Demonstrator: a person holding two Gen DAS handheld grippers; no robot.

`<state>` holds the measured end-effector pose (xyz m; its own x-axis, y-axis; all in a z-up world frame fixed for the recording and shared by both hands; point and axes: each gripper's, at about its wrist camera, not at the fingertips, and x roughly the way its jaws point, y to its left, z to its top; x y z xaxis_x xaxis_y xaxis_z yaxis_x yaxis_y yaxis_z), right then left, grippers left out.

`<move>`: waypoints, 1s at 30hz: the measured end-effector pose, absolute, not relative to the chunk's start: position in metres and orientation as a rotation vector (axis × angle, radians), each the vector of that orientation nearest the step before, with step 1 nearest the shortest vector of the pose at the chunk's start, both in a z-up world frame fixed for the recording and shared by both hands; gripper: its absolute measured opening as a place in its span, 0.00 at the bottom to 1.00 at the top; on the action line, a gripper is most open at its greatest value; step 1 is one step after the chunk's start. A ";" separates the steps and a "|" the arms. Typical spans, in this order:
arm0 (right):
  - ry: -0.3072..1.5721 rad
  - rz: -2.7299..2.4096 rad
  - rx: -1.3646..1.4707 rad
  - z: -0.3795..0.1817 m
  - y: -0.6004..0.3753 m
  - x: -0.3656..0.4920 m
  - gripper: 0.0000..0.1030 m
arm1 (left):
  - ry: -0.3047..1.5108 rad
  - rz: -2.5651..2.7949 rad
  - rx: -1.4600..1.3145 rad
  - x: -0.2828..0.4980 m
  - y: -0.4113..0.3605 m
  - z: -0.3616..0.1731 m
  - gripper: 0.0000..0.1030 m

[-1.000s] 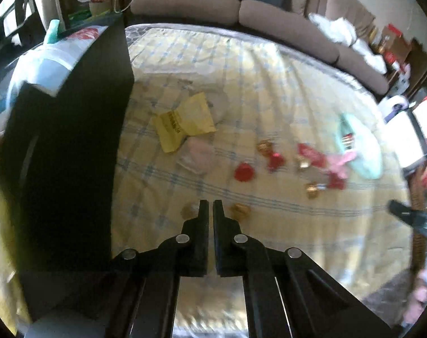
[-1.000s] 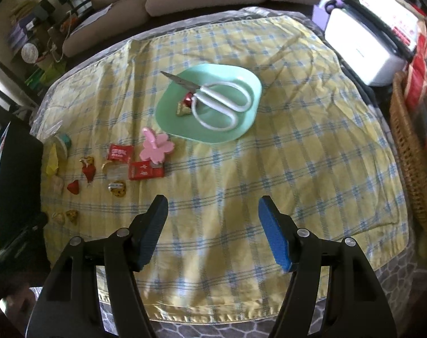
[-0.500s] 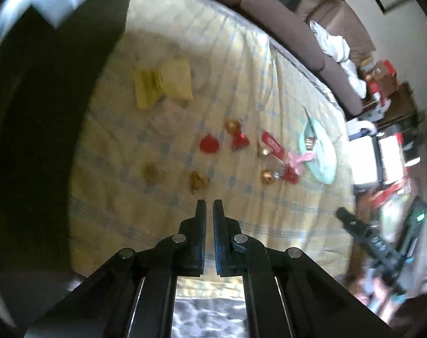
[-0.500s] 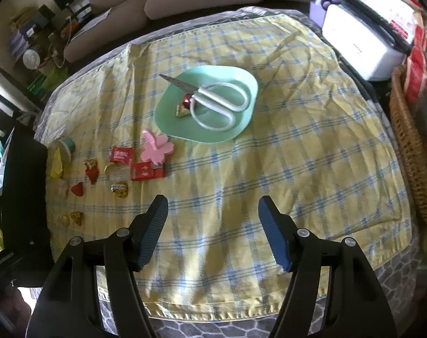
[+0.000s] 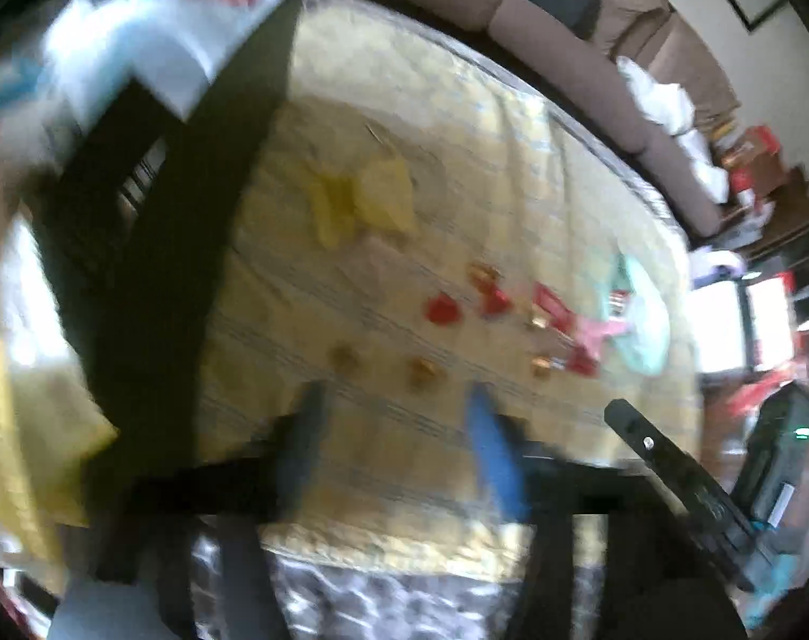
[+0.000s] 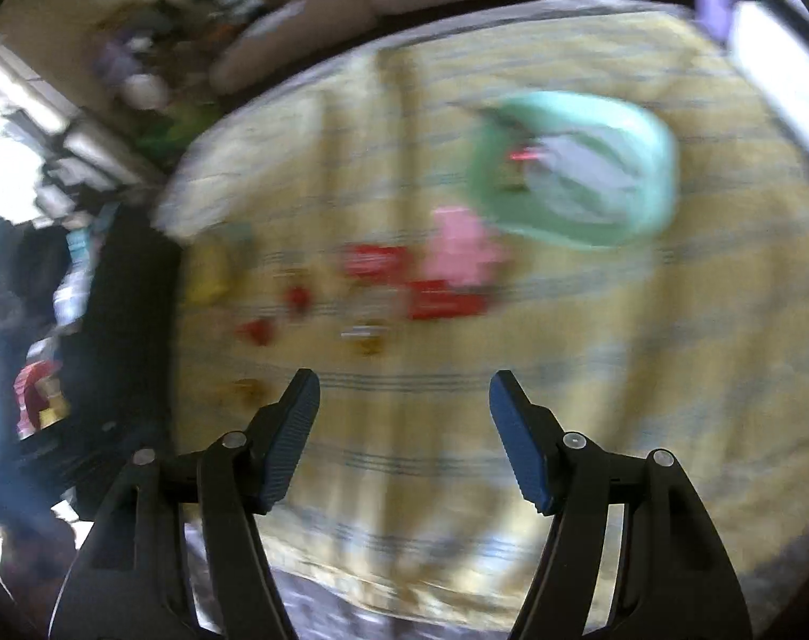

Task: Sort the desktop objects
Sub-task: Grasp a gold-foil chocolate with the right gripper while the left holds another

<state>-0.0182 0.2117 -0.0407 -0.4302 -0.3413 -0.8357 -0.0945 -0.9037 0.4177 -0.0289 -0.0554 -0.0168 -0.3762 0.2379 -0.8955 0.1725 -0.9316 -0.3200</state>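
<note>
A yellow checked cloth (image 6: 617, 373) covers the table. Blurred on it are a mint plate (image 6: 652, 128) with white scissors (image 6: 580, 170), a pink flower-shaped piece (image 6: 457, 250), red packets (image 6: 441, 304), red candies (image 5: 441, 309), gold candies (image 5: 423, 370) and a yellow packet (image 5: 361, 202). My left gripper (image 5: 396, 426) hovers over the front edge just short of the gold candies; its jaws are opening with nothing between them. My right gripper (image 6: 404, 410) stands wide over bare cloth, its jaws closing slightly on nothing. One black finger (image 5: 665, 469) of it shows in the left wrist view.
Tall black furniture (image 5: 164, 266) stands against the table's left side with papers on top. A brown sofa (image 5: 591, 69) runs behind the table. A white appliance (image 6: 777, 69) sits at the far right. Patterned floor (image 5: 351, 597) lies below the front edge.
My left gripper has gone from shut to open. The right wrist view has swung toward the candies and packets, which now look nearer. Both views have become blurred.
</note>
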 end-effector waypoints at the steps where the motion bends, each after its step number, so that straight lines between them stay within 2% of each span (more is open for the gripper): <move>1: -0.589 -2.411 1.568 -0.045 0.196 -0.022 0.57 | -0.550 2.523 -1.719 -0.029 -0.055 -0.015 0.66; 2: -0.542 -2.395 1.571 -0.047 0.184 -0.025 0.54 | -0.521 2.538 -1.717 -0.030 -0.053 -0.014 0.67; 4: -0.425 -2.404 1.557 -0.048 0.157 -0.027 0.42 | -0.498 2.561 -1.713 -0.031 -0.052 -0.014 0.67; 6: -0.358 -2.404 1.477 -0.049 0.130 -0.031 0.39 | -0.509 2.564 -1.711 -0.034 -0.050 -0.017 0.67; 10: -0.194 -2.453 1.411 -0.059 0.087 -0.038 0.38 | -0.563 2.556 -1.697 -0.035 -0.056 -0.017 0.67; 12: -0.161 -2.464 1.363 -0.064 0.076 -0.039 0.38 | -0.567 2.571 -1.700 -0.036 -0.055 -0.018 0.63; 14: -0.209 -2.462 1.348 -0.074 0.074 -0.043 0.24 | -0.548 2.580 -1.719 -0.038 -0.054 -0.021 0.59; 16: -0.266 -2.427 1.430 -0.087 0.079 -0.048 0.11 | -0.551 2.568 -1.718 -0.040 -0.054 -0.024 0.63; 21: -0.473 -2.403 1.417 -0.082 0.117 -0.043 0.08 | -0.513 2.601 -1.741 -0.044 -0.050 -0.031 0.64; 24: -0.607 -2.472 1.378 -0.065 0.154 -0.039 0.08 | -0.422 2.626 -1.786 -0.051 -0.044 -0.046 0.64; 27: -0.684 -2.520 1.341 -0.051 0.182 -0.035 0.08 | -0.347 2.633 -1.818 -0.058 -0.043 -0.062 0.53; 29: -0.711 -2.558 1.323 -0.043 0.197 -0.033 0.08 | -0.338 2.617 -1.852 -0.060 -0.047 -0.072 0.34; 30: -0.722 -2.567 1.318 -0.041 0.202 -0.032 0.08 | -0.329 2.605 -1.860 -0.060 -0.047 -0.074 0.31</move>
